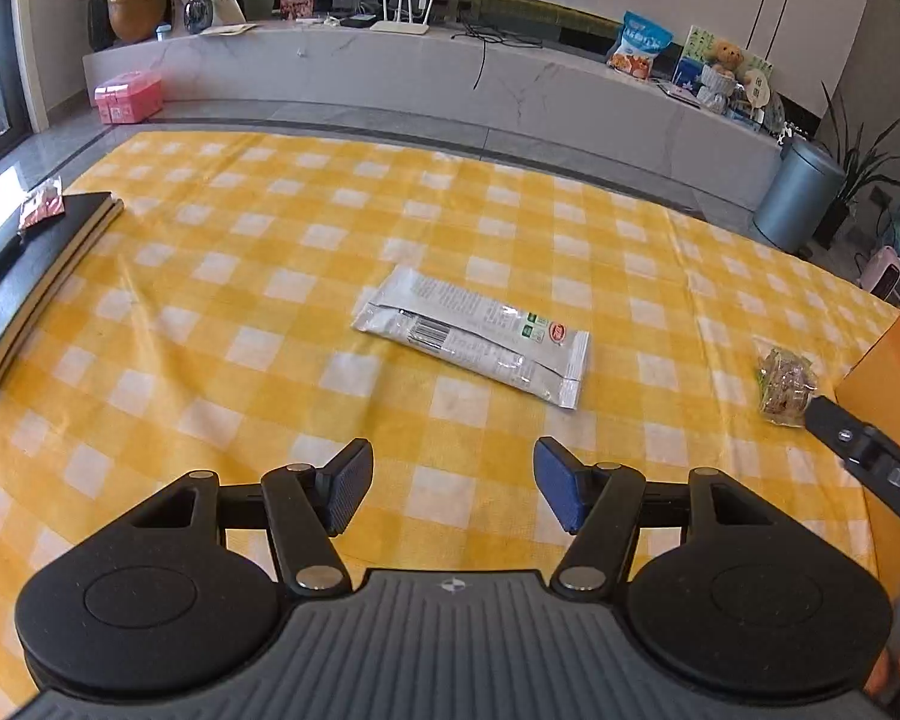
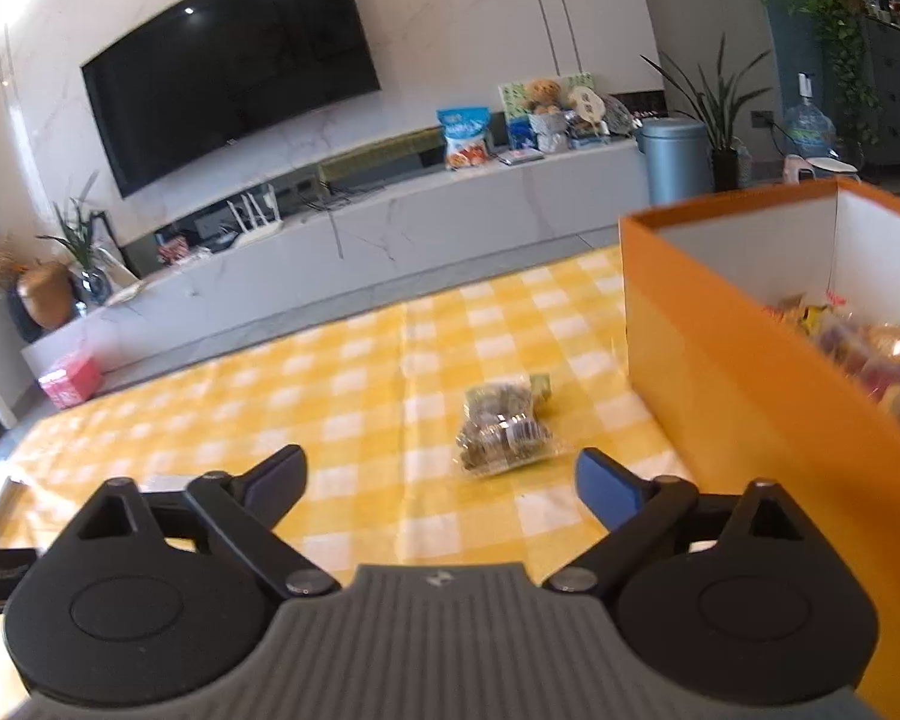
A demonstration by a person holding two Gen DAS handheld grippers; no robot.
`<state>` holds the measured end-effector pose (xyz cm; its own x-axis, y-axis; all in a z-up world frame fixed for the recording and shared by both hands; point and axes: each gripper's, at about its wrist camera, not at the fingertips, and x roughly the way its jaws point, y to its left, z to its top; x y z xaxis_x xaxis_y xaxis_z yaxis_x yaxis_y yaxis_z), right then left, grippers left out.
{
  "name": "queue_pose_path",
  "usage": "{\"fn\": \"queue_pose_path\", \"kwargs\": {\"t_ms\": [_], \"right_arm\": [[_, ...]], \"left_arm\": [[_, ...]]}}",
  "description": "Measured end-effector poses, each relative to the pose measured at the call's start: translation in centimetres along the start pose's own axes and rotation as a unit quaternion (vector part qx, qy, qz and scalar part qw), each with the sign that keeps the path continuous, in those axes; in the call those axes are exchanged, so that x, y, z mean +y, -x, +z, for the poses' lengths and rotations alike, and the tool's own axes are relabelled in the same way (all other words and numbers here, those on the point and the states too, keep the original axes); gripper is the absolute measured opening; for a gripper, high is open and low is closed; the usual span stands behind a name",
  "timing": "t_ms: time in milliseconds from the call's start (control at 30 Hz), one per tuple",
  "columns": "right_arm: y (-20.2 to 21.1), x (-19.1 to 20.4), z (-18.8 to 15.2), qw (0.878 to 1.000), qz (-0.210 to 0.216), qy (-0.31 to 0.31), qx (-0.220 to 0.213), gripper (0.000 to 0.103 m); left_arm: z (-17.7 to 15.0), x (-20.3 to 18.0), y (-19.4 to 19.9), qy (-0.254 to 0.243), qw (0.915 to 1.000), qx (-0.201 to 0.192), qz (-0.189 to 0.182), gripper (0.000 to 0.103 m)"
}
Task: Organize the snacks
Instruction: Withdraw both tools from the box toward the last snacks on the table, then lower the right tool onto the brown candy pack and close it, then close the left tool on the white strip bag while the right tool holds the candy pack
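A long silver snack packet (image 1: 474, 336) lies flat on the yellow checked tablecloth (image 1: 240, 312). My left gripper (image 1: 453, 489) hovers just short of it, open, with nothing between its blue pads. A small clear pack of brown snacks (image 1: 783, 384) lies to the right, beside the orange box (image 1: 888, 360). In the right wrist view that same pack (image 2: 501, 426) sits just ahead of my right gripper (image 2: 441, 483), which is wide open and empty. The orange box (image 2: 732, 360) stands at the right with colourful wrapped snacks (image 2: 870, 348) inside. One finger of the right gripper (image 1: 870, 456) shows in the left wrist view.
A black notebook (image 1: 36, 276) with a pen and a small red packet (image 1: 41, 209) lies at the table's left edge. Beyond the table are a marble TV bench (image 1: 390, 66), a pink box (image 1: 127, 97) on the floor and a blue bin (image 1: 798, 195).
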<state>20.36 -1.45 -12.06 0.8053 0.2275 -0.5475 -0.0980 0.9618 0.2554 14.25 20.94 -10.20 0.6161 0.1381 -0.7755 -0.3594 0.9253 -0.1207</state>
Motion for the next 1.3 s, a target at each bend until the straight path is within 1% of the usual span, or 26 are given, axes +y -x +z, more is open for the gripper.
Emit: {"fn": "queue_pose_path", "kwargs": {"t_ms": [100, 133, 267, 367, 467, 600, 667, 733, 800, 833, 867, 967, 1033, 1067, 1100, 1133, 1200, 1300], "right_arm": [[-2.6, 0.1, 0.3, 0.999, -0.037, 0.017, 0.023, 0.096], [-3.1, -0.2, 0.5, 0.998, -0.043, 0.019, 0.029, 0.096], [-5.3, -1.5, 1.8, 0.997, -0.046, -0.006, 0.055, 0.096], [-7.0, -1.4, 2.6, 0.996, -0.06, 0.006, 0.064, 0.096], [-8.8, -1.0, 3.2, 0.994, -0.063, 0.028, 0.081, 0.096], [-10.9, -0.8, 3.3, 0.992, -0.071, 0.025, 0.096, 0.096], [-11.6, -0.8, 3.1, 0.992, -0.075, 0.027, 0.096, 0.096], [-11.7, -0.7, 2.8, 0.992, -0.082, 0.032, 0.086, 0.096], [-12.0, -0.9, 2.6, 0.992, -0.089, 0.034, 0.082, 0.093], [-12.2, -1.0, 2.5, 0.992, -0.088, 0.032, 0.084, 0.088], [-12.4, -1.1, 2.5, 0.992, -0.083, 0.03, 0.088, 0.087], [-12.6, -1.0, 2.5, 0.992, -0.084, 0.053, 0.081, 0.073], [-12.8, -1.2, 2.6, 0.992, -0.082, 0.059, 0.077, 0.071], [-12.7, -1.4, 2.6, 0.993, -0.079, 0.053, 0.073, 0.068], [-12.7, -1.6, 2.7, 0.993, -0.078, 0.046, 0.069, 0.064], [-12.7, -1.7, 2.8, 0.994, -0.079, 0.041, 0.067, 0.055], [-12.6, -2.1, 3.0, 0.994, -0.081, 0.038, 0.067, 0.053], [-12.5, -2.9, 3.2, 0.995, -0.068, 0.021, 0.07, 0.05]], "left_arm": [[-0.3, -0.8, -0.2, -0.006, 0.9999, -0.002, 0.008, 0.073], [-0.5, -1.1, -0.3, -0.009, 0.9999, -0.002, 0.01, 0.073], [-0.7, -1.7, -0.9, -0.017, 0.9998, 0.009, 0.002, 0.073], [-0.8, -1.8, -1.3, -0.015, 0.9998, 0.016, 0.0, 0.073], [-1.2, -1.9, -1.7, -0.01, 0.9997, 0.025, -0.001, 0.073], [-1.5, -2.0, -2.2, -0.01, 0.9993, 0.034, 0.004, 0.073], [-1.6, -2.0, -2.3, -0.01, 0.9993, 0.037, 0.004, 0.073], [-1.8, -2.1, -2.6, -0.016, 0.9991, 0.039, 0.01, 0.073], [-1.9, -2.3, -2.9, -0.023, 0.9987, 0.041, 0.019, 0.073], [-2.0, -2.3, -3.0, -0.024, 0.9985, 0.043, 0.022, 0.073], [-2.0, -2.3, -3.1, -0.025, 0.9983, 0.047, 0.023, 0.073], [-2.0, -2.3, -3.1, -0.029, 0.9975, 0.058, 0.026, 0.073], [-1.8, -2.4, -3.0, -0.031, 0.997, 0.064, 0.028, 0.073], [-1.6, -2.5, -3.0, -0.03, 0.9968, 0.069, 0.028, 0.073], [-1.3, -2.6, -2.9, -0.03, 0.9966, 0.072, 0.026, 0.073], [-1.0, -2.7, -2.8, -0.027, 0.9968, 0.072, 0.021, 0.073], [-0.1, -2.7, -2.5, -0.007, 0.9976, 0.067, 0.011, 0.073], [1.8, -2.4, -2.4, 0.05, 0.9963, 0.069, -0.013, 0.073]]}}
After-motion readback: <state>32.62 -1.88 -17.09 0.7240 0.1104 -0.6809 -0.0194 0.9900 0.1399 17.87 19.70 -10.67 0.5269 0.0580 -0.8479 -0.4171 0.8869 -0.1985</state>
